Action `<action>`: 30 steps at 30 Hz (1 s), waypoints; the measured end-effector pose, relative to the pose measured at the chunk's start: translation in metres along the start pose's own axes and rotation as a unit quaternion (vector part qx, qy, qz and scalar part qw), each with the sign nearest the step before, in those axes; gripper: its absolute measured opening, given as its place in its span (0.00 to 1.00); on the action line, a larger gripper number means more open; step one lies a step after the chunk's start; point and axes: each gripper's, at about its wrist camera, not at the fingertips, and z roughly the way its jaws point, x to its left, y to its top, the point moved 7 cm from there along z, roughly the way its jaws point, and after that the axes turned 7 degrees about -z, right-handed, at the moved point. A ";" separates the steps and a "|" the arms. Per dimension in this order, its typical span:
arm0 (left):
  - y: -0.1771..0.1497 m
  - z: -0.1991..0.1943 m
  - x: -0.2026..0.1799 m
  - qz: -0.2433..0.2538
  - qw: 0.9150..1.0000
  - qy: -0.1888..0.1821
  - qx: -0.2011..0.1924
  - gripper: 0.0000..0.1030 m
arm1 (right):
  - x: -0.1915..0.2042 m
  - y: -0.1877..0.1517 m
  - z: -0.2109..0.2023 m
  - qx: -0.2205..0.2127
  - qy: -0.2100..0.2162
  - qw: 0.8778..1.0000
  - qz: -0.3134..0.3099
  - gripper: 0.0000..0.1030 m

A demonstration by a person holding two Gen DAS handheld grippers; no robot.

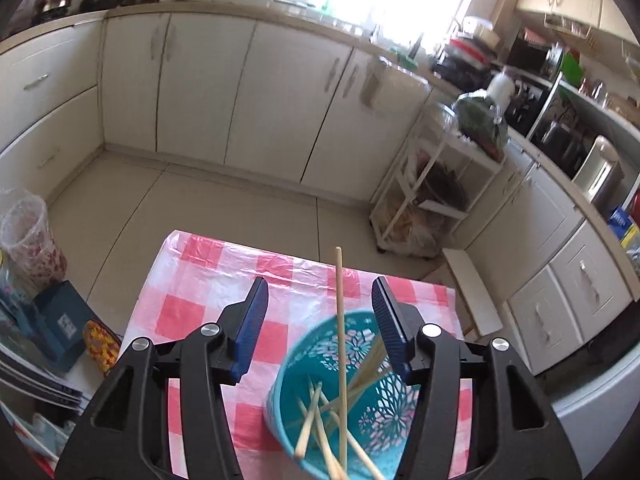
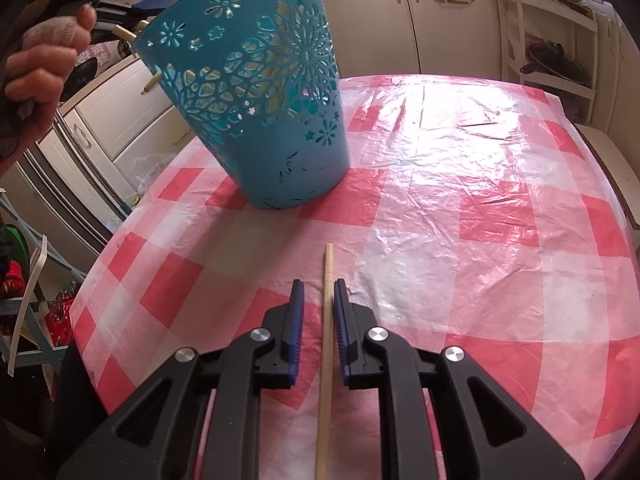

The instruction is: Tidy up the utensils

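A teal perforated holder [image 1: 340, 392] stands on the red-and-white checked table [image 1: 192, 312] and holds several wooden chopsticks [image 1: 310, 416]. My left gripper [image 1: 320, 300] is open above it, and one chopstick [image 1: 339, 320] stands upright between the jaws, touching neither. In the right wrist view the holder [image 2: 256, 92] stands at the far left of the table [image 2: 480, 208]. My right gripper [image 2: 319, 300] is narrowly open around a single chopstick [image 2: 326, 340] that lies on the cloth; the jaws do not clamp it.
Cream kitchen cabinets [image 1: 240, 92] line the far wall and the right side. A white rack [image 1: 432, 184] stands on the floor beyond the table. Boxes and a plastic-wrapped cup [image 1: 28, 240] sit to the left. A person's hand [image 2: 44, 64] shows left of the holder.
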 end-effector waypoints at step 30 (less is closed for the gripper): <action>0.034 -0.021 -0.040 0.027 0.991 -0.012 -0.133 0.05 | 0.002 0.000 0.001 0.000 0.004 1.000 -0.004 0.21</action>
